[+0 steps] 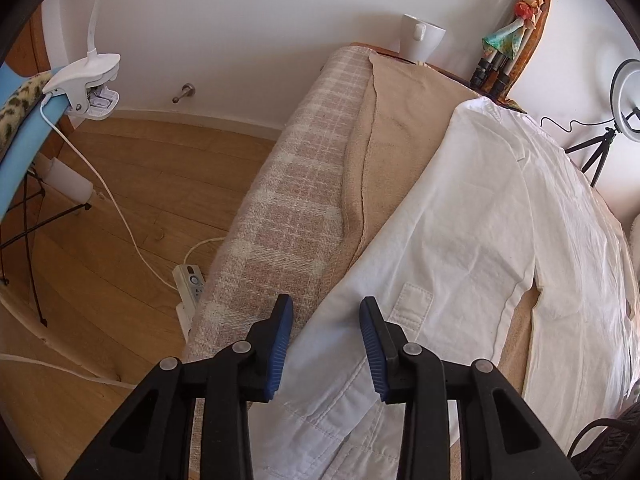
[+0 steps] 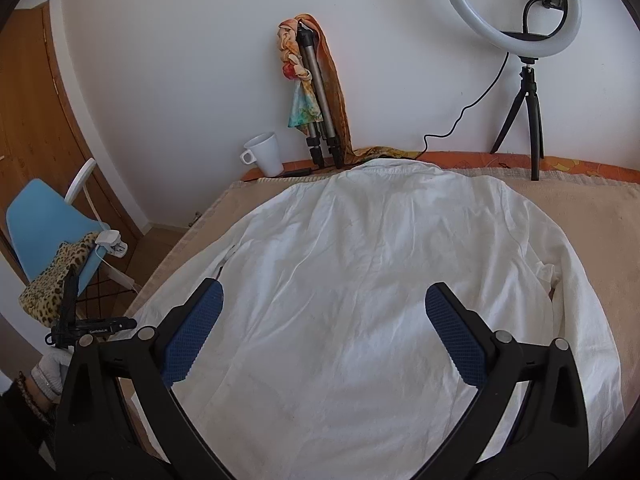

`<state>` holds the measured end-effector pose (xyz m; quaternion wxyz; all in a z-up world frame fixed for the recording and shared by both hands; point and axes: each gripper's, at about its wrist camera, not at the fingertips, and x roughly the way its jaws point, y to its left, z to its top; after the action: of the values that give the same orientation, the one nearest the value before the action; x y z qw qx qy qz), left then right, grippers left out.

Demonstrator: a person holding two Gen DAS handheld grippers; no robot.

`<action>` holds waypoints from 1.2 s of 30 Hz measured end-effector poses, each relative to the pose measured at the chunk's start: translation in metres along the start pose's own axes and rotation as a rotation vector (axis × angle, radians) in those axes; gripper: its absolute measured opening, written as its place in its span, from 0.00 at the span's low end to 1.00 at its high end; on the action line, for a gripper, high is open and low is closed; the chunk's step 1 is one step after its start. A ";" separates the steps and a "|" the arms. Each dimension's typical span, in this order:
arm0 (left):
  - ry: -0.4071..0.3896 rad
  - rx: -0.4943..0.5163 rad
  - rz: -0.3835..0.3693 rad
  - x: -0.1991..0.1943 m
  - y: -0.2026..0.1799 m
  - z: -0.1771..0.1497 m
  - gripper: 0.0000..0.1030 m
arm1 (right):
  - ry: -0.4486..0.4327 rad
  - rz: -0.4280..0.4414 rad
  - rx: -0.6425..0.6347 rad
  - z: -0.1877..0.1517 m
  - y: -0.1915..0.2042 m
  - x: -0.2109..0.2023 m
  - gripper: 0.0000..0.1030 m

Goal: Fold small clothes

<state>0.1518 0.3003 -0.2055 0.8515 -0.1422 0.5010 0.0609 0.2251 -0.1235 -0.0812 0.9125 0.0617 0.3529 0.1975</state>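
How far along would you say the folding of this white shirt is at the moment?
Done: the white shirt lies spread flat, back up, on the beige cover. In hand: the left gripper straddles the sleeve cuff, pads not pressing; the right gripper hovers open. Left: every fold.

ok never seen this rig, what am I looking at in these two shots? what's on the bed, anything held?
No robot here: a person carries a handheld two-finger claw in each hand, with a fisheye camera on each looking along its fingers. One shot is from the left claw, the other from the right claw. In the right view you can glimpse a gloved hand at the left edge.

A white shirt lies spread flat on a beige cover over a bed or table. At the back stand a white mug, a folded tripod and a ring light.

The left claw sits over the shirt's lower corner, pads not yet pressing. The right is wide open. Nothing is held.
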 end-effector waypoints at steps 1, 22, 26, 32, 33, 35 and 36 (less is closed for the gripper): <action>-0.004 0.006 0.007 -0.001 -0.001 0.000 0.27 | 0.000 -0.002 -0.004 0.000 0.000 0.000 1.00; -0.136 0.051 -0.133 -0.049 -0.036 -0.006 0.00 | -0.012 -0.015 -0.003 0.000 0.003 -0.009 1.00; -0.201 0.079 -0.249 -0.076 -0.066 -0.008 0.00 | -0.007 -0.008 -0.007 -0.001 0.006 -0.009 1.00; -0.196 0.256 -0.147 -0.079 -0.114 -0.017 0.00 | 0.008 -0.016 0.002 -0.002 0.005 -0.006 1.00; -0.185 0.253 -0.119 -0.075 -0.112 -0.015 0.00 | 0.010 -0.014 0.005 -0.002 0.004 -0.006 1.00; -0.172 0.211 -0.078 -0.069 -0.100 -0.012 0.00 | 0.007 -0.013 0.004 -0.003 0.004 -0.009 1.00; -0.177 0.186 -0.057 -0.068 -0.094 -0.010 0.00 | 0.002 -0.014 0.000 -0.004 0.005 -0.011 1.00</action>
<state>0.1328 0.2105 -0.1336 0.9032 -0.0712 0.4232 0.0022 0.2137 -0.1234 -0.0757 0.9134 0.0593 0.3545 0.1913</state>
